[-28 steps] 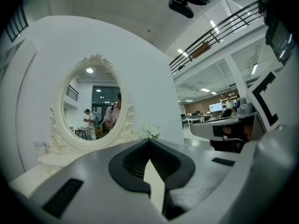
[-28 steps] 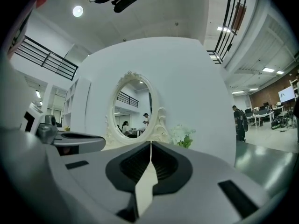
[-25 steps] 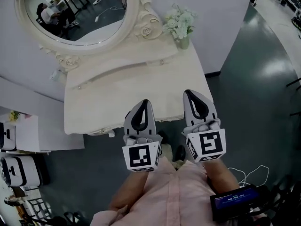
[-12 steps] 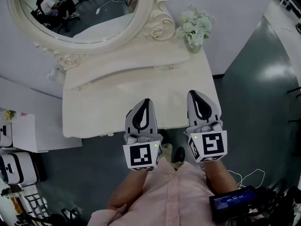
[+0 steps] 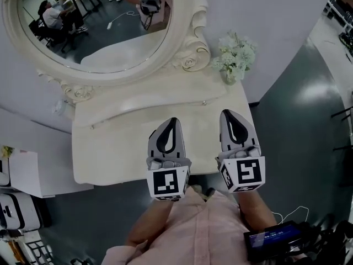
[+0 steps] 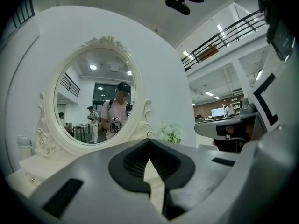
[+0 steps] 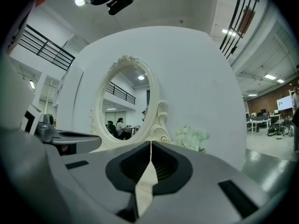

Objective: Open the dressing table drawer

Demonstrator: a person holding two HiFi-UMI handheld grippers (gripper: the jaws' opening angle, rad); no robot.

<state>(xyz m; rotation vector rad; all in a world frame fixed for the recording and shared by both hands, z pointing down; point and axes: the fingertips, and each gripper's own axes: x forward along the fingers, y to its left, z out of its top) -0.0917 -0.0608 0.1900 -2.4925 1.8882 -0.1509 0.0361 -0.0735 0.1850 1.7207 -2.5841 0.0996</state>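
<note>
The left gripper (image 5: 172, 120), at lower centre in the head view, and the right gripper (image 5: 227, 114) beside it had pale grey shells with black teardrop-shaped insets. Each carried a white cube (image 5: 168, 184) printed with black square markers. A pale pink shirt (image 5: 193, 231) filled the bottom centre.

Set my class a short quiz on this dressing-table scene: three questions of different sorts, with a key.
1. True or false: the left tongs touch the flowers.
2. Where do the flowers stand? A. the table's far right corner; B. its near left corner; C. its middle.
3. Fill in: the right tongs are ___ (open or shut).

Key: 1 false; 2 A; 3 shut.
</note>
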